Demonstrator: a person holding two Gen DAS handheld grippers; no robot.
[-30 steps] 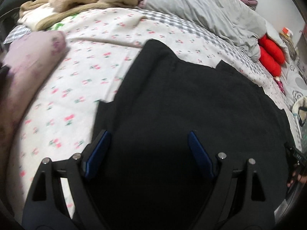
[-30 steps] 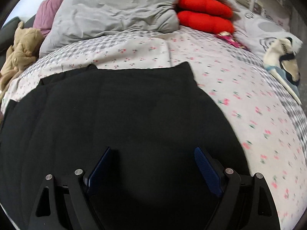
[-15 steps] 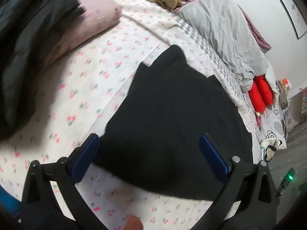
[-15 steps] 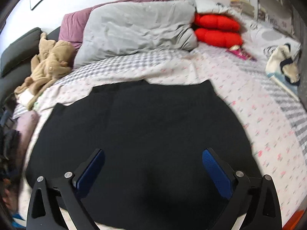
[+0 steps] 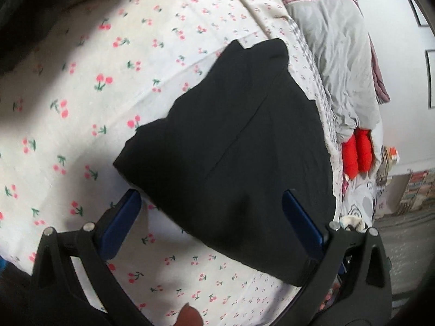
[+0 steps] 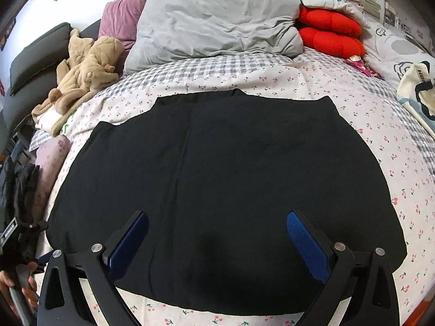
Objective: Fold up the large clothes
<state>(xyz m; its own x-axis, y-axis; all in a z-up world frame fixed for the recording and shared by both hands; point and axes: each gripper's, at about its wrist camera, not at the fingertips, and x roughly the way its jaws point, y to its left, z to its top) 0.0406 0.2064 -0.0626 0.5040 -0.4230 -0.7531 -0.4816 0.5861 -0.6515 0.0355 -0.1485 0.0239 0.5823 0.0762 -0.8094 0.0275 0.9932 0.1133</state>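
A large black garment (image 6: 231, 179) lies folded flat on the cherry-print bedsheet (image 6: 386, 163). It also shows in the left wrist view (image 5: 233, 152), with a fold line running along it. My left gripper (image 5: 209, 212) is open and empty, held above the garment's near left corner. My right gripper (image 6: 217, 233) is open and empty, held above the garment's near edge. Neither gripper touches the cloth.
A grey duvet (image 6: 214, 24), red cushions (image 6: 329, 32) and a purple blanket (image 6: 122, 19) lie at the bed's head. A beige plush garment (image 6: 84, 65) lies far left. A tote bag (image 6: 418, 92) lies right. Dark clothes (image 6: 21, 190) hang off the left edge.
Both grippers have pulled back and risen away from the garment, so more of the bed shows. The left one has swung left toward the bed's side. The garment lies still.
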